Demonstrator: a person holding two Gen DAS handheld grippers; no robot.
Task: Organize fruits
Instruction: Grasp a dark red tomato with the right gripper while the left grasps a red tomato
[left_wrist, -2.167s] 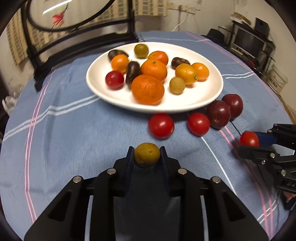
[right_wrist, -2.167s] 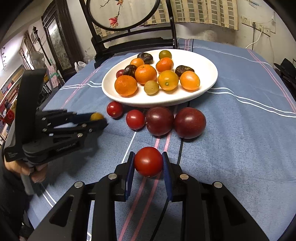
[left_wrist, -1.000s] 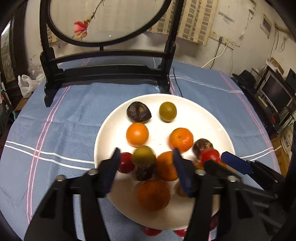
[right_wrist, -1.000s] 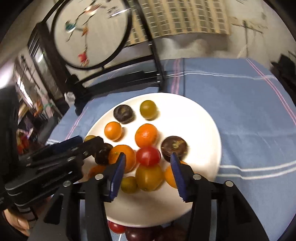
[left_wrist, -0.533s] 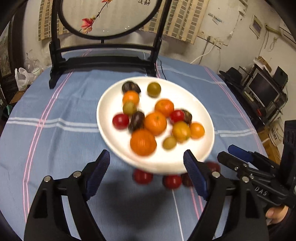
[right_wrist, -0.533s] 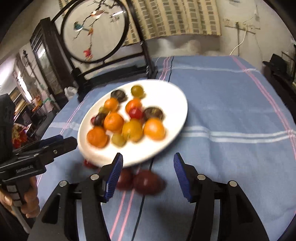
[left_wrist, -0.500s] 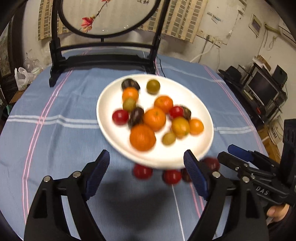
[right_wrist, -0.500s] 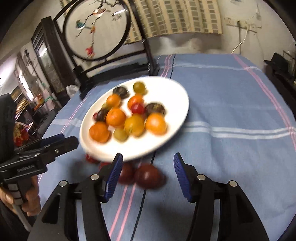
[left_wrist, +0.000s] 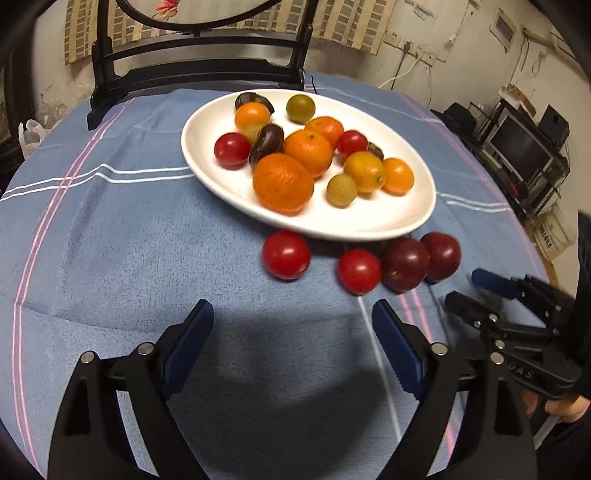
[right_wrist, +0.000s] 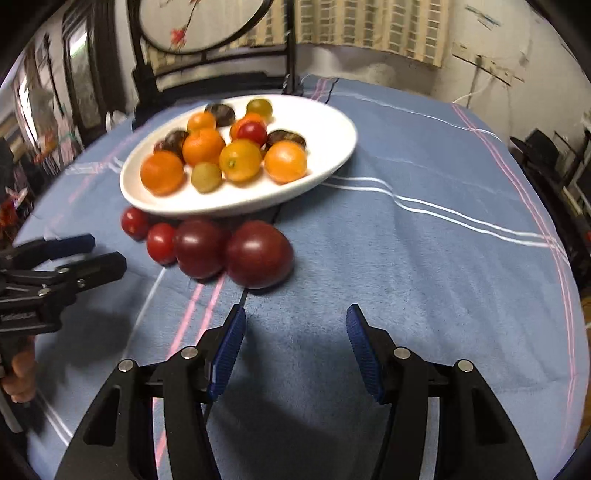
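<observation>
Four fruits sit loose on the blue cloth of the tabletop (left_wrist: 110, 240), lined up just beside the near rim of the white plate (left_wrist: 369, 218): two small red tomatoes (left_wrist: 286, 254) and two darker, larger plum-coloured ones (right_wrist: 258, 254), touching one another. Left gripper (left_wrist: 291, 336) hovers low, spread wide with nothing between its blue pads, the red tomatoes ahead of it and apart from it. Right gripper (right_wrist: 295, 345) is likewise splayed and empty, with the biggest dark fruit just ahead and left of its left finger. On the plate, oranges (left_wrist: 282, 182), a kumquat-like yellow fruit (left_wrist: 364, 171), greenish small ones, red tomatoes and dark wrinkled fruits — possibly dates, the view is soft — lie clustered together.
</observation>
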